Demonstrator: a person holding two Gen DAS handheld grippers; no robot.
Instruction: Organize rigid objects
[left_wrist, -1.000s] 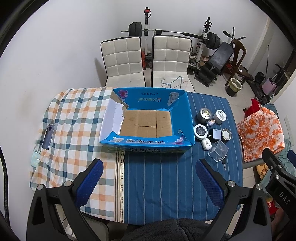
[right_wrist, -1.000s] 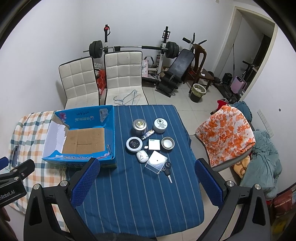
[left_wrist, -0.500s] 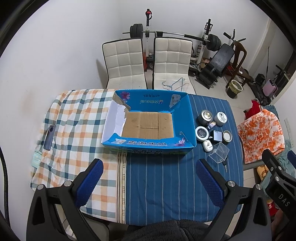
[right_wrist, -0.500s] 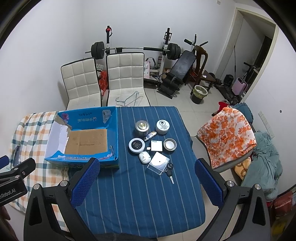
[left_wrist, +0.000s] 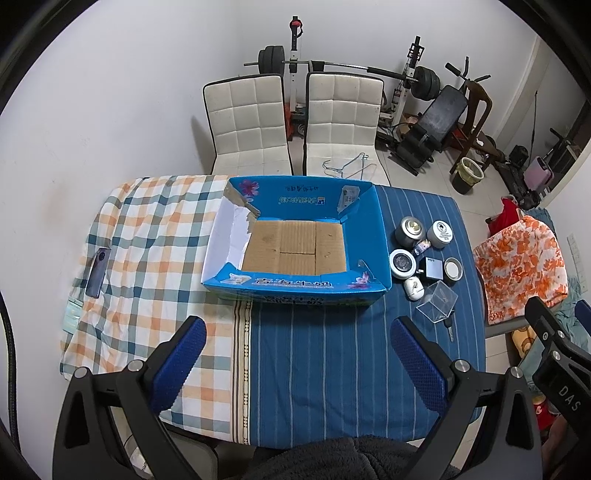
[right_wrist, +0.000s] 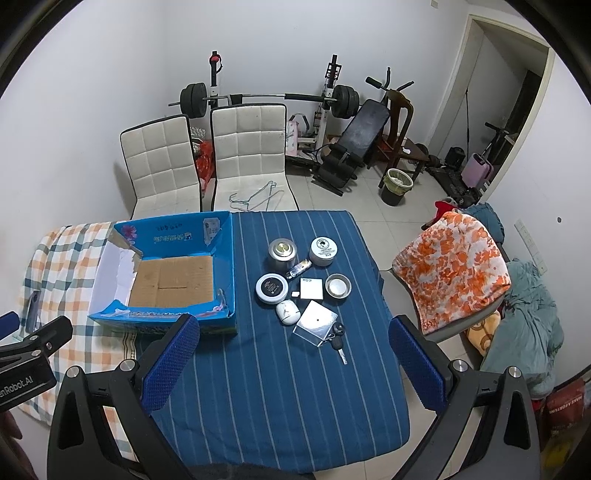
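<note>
Right of the blue cardboard box (left_wrist: 295, 236), bunched on the counter's (right_wrist: 273, 391) blue striped cloth: 2 round tins (right_wrist: 282, 253) (right_wrist: 323, 251) at the far edge of the cluster, a small foil-wrapped item (right_wrist: 298, 268) between them, then a black-topped round tin (right_wrist: 271, 288), a white square charger (right_wrist: 311, 288) and a small open metal tin (right_wrist: 338, 286) in a row. Nearer: a white egg-shaped case (right_wrist: 287, 312), a clear plastic box (right_wrist: 315, 322), and a key (right_wrist: 339, 341) touching that clear box's near corner. Box open-topped, nothing inside but its brown cardboard floor, straddling the seam between striped cloth and checked cloth (left_wrist: 147, 251). Left of the box, near the counter's edge, a phone (left_wrist: 96, 272) lying flat on the checked cloth. Left tool (left_wrist: 299, 363) spread wide, gripping nothing, hanging above the counter's near edge in front of the box. Right tool (right_wrist: 291, 363) likewise spread wide, holding nothing, above the striped cloth in front of the cluster. Beyond the box, 2 white padded chairs (left_wrist: 245, 122) (left_wrist: 341, 118).
</note>
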